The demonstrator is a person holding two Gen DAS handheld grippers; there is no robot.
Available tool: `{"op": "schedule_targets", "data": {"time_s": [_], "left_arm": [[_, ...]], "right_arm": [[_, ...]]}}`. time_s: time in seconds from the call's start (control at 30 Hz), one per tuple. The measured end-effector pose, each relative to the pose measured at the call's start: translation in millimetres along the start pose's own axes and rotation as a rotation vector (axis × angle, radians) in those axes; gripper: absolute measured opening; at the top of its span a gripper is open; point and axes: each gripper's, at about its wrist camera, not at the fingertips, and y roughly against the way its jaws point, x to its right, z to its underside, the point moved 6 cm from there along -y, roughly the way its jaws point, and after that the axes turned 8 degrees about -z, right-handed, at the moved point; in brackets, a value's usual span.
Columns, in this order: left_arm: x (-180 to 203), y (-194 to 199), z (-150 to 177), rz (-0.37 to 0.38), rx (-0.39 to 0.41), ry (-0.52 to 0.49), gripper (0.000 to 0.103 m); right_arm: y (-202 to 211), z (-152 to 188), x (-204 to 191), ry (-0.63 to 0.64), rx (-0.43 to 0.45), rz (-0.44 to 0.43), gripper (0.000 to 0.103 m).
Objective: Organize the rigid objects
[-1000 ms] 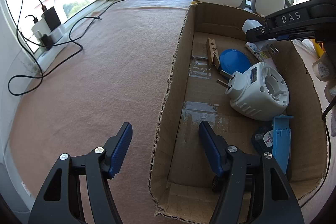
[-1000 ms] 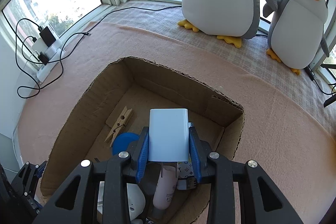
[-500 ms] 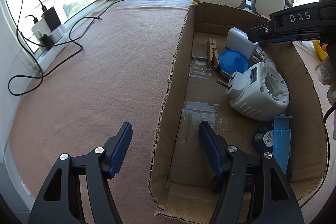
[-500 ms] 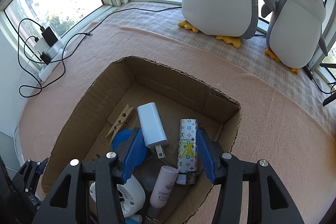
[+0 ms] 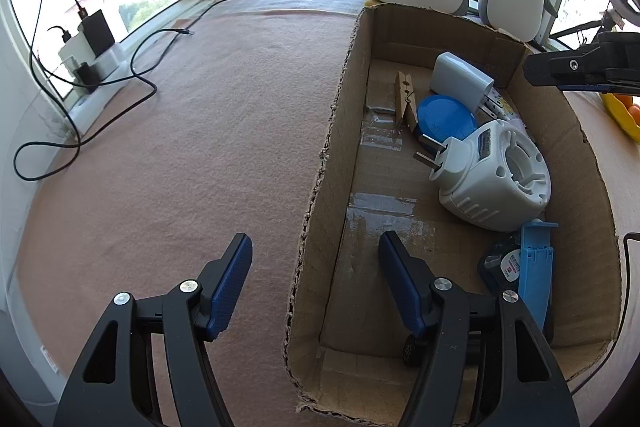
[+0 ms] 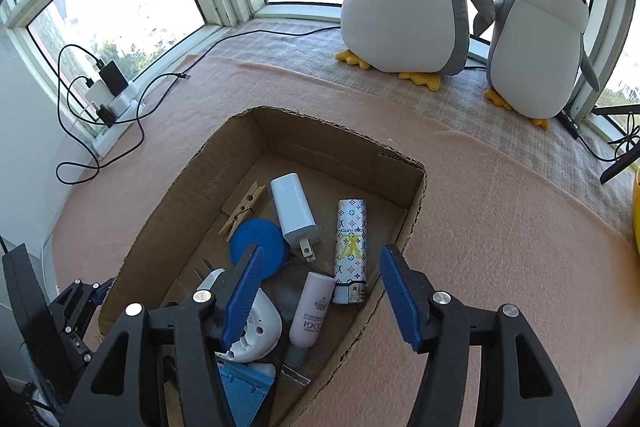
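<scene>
Right gripper (image 6: pixel 320 283) partly hides white plug device (image 6: pixel 256 331).

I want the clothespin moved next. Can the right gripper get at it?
Probably yes: the clothespin lies uncovered on the box floor, touching only the blue lid, and the right gripper, jaws opening, is empty above.

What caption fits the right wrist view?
Right claw, opening and empty, above a cardboard box holding a white charger, patterned lighter and clothespin.
</scene>
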Motion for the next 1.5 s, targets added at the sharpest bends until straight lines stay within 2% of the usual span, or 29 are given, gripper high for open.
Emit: {"op": "schedule_targets", "data": {"time_s": [0.1,0.33,0.4,0.47,0.5,0.67,0.97,1.17,1.3,1.37,1.5], "left_arm": [[0,0,-1,-0.002,-0.003,-0.004,0.066],[2,4,-4,-0.002,-0.015,-0.025,0.066],[2,10,-5,0.0,-0.006,-0.03,0.066],[3,16,-7,0.002,0.002,-0.032,0.069],[3,19,-8,0.006,0.004,-0.031,0.074],[7,43,-12,0.021,0.029,-0.041,0.075],[11,105,-36,0.057,0.138,-0.053,0.077],[12,144,-54,0.075,0.216,-0.048,0.077],[12,163,-60,0.083,0.253,-0.044,0.078],[13,172,-61,0.085,0.271,-0.048,0.082],[16,188,-60,0.078,0.308,-0.054,0.083]], "right_arm": [[10,5,0,0.01,0.01,0.017,0.061],[37,14,5,-0.029,0.055,0.017,0.062],[46,16,5,-0.038,0.066,0.026,0.067],[53,20,6,-0.047,0.075,0.034,0.071],[57,22,6,-0.053,0.079,0.034,0.071],[76,33,9,-0.087,0.102,0.039,0.071],[141,42,7,-0.119,0.208,0.086,0.072],[183,45,3,-0.112,0.279,0.16,0.079],[203,49,-1,-0.102,0.329,0.201,0.08],[210,54,-2,-0.106,0.347,0.219,0.083],[221,64,0,-0.131,0.382,0.237,0.087]]}}
